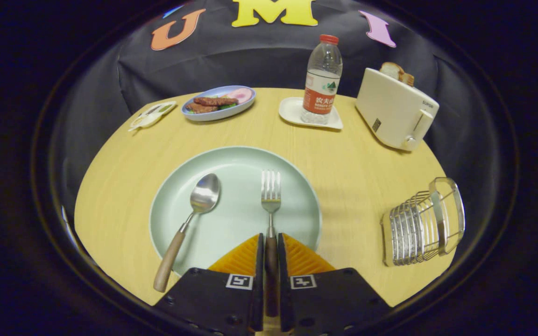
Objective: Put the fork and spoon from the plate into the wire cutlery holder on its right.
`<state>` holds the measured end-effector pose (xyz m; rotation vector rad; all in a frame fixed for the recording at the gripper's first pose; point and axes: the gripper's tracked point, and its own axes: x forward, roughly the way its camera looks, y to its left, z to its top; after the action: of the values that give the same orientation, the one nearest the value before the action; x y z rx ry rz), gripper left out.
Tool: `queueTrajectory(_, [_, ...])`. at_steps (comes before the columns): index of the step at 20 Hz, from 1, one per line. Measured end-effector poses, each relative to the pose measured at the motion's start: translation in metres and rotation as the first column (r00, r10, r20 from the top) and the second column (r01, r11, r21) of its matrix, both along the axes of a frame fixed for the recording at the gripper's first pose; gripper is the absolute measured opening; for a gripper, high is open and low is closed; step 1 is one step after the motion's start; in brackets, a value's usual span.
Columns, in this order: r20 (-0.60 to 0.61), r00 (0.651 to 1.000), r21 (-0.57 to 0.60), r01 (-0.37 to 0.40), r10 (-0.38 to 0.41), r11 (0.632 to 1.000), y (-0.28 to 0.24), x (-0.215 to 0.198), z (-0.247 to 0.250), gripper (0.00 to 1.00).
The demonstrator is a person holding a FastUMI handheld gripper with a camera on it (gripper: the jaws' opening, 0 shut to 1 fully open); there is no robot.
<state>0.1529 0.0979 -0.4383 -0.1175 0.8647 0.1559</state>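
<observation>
Hand-held gripper (pixel 271 252): I have it clamped on the fork (pixel 271 205) handle, tines over the plate (pixel 231 158). Spoon (pixel 194 214) beside it; holder (pixel 421 226) waits right.

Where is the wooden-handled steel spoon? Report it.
The wooden-handled steel spoon lies on the pale green plate, left of the fork clamped in the gripper.

Far edge of the table (pixel 353 163): small white dish (pixel 151 115) at far-left corner, blue plate of food (pixel 218 103) beside it, water bottle (pixel 323 77) upright on white tray (pixel 292 112), toaster (pixel 394 109) holding bread (pixel 397 72) at far-right.
</observation>
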Motion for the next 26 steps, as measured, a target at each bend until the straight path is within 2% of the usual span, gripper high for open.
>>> queueTrajectory(1, [0.009,1.0,0.011,-0.011,0.011,1.0,-0.001,-0.001,0.006,0.12])
queueTrajectory(2, [0.003,1.0,0.026,-0.027,0.027,0.999,0.002,-0.001,0.006,0.06])
queueTrajectory(4, [0.007,0.998,0.06,-0.055,0.055,0.997,0.009,-0.011,0.014,0.05])
queueTrajectory(5, [0.011,0.997,0.073,-0.077,0.077,0.994,0.011,-0.013,0.024,0.01])
queueTrajectory(7, [0.021,0.993,0.089,-0.117,0.116,0.989,0.013,-0.021,0.041,0.01])
queueTrajectory(9, [0.036,0.991,0.05,-0.128,0.126,0.99,0.0,-0.025,0.058,0.0])
queueTrajectory(12, [0.047,0.992,0.026,-0.116,0.115,0.993,-0.023,-0.033,0.087,0.01])
queueTrajectory(17, [0.032,0.998,0.002,-0.052,0.052,0.999,-0.091,-0.039,0.126,0.01])
queueTrajectory(21, [-0.054,0.998,-0.004,0.013,-0.013,1.0,-0.145,-0.055,0.143,0.01])
queueTrajectory(26, [-0.19,0.981,0.009,0.033,-0.031,0.999,-0.178,-0.068,0.162,0.01])
